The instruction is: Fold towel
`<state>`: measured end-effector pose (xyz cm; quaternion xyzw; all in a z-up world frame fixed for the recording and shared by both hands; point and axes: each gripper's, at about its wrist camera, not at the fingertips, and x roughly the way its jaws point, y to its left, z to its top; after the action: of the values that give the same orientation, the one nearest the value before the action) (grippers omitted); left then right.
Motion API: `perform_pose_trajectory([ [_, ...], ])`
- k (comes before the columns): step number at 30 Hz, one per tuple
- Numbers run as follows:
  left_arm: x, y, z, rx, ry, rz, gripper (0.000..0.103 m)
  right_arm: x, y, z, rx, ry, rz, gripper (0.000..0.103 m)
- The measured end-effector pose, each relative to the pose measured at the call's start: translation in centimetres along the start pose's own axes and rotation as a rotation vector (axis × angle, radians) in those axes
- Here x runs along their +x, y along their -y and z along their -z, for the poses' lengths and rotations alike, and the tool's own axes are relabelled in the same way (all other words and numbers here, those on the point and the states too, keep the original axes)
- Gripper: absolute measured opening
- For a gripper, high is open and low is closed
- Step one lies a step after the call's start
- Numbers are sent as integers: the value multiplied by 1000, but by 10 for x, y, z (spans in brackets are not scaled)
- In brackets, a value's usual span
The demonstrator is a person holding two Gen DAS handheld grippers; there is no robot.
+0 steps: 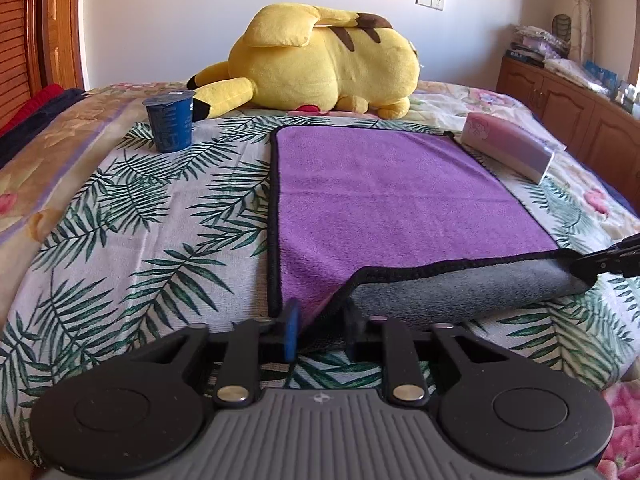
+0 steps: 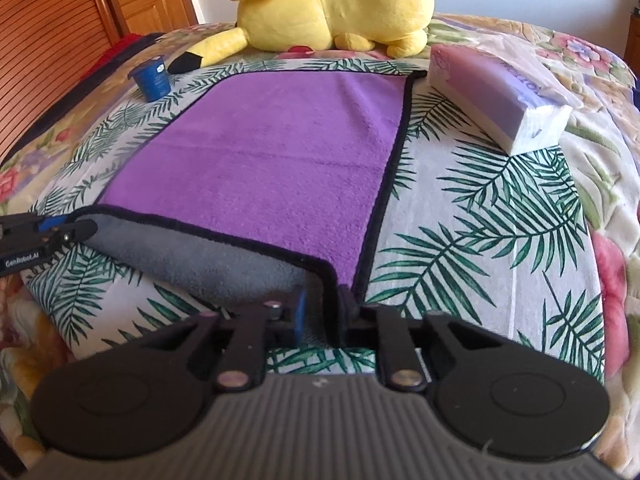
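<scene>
A purple towel (image 1: 380, 200) with black trim and a grey underside lies flat on the leaf-print cloth on the bed; it also shows in the right wrist view (image 2: 280, 152). Its near edge is lifted and turned over, showing the grey side (image 1: 460, 292) (image 2: 224, 256). My left gripper (image 1: 320, 332) is shut on the towel's near left corner. My right gripper (image 2: 322, 312) is shut on the near right corner. Each gripper shows at the edge of the other's view: the right one (image 1: 608, 260), the left one (image 2: 44, 236).
A yellow plush toy (image 1: 320, 64) (image 2: 336, 4) lies beyond the towel. A blue cup (image 1: 170, 122) (image 2: 152, 76) stands at the far left. A pink-purple tissue pack (image 1: 508, 146) (image 2: 500, 88) lies at the far right. A wooden cabinet (image 1: 560, 108) stands right of the bed.
</scene>
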<state>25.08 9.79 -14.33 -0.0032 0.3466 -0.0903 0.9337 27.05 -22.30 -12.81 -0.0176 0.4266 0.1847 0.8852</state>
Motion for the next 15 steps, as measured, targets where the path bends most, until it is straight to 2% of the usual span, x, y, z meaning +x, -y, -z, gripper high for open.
perform_pose_trajectory([
  [15,-17,1,-11,-4,92,21,0,-20,-3,-1,-26,134,25,4],
])
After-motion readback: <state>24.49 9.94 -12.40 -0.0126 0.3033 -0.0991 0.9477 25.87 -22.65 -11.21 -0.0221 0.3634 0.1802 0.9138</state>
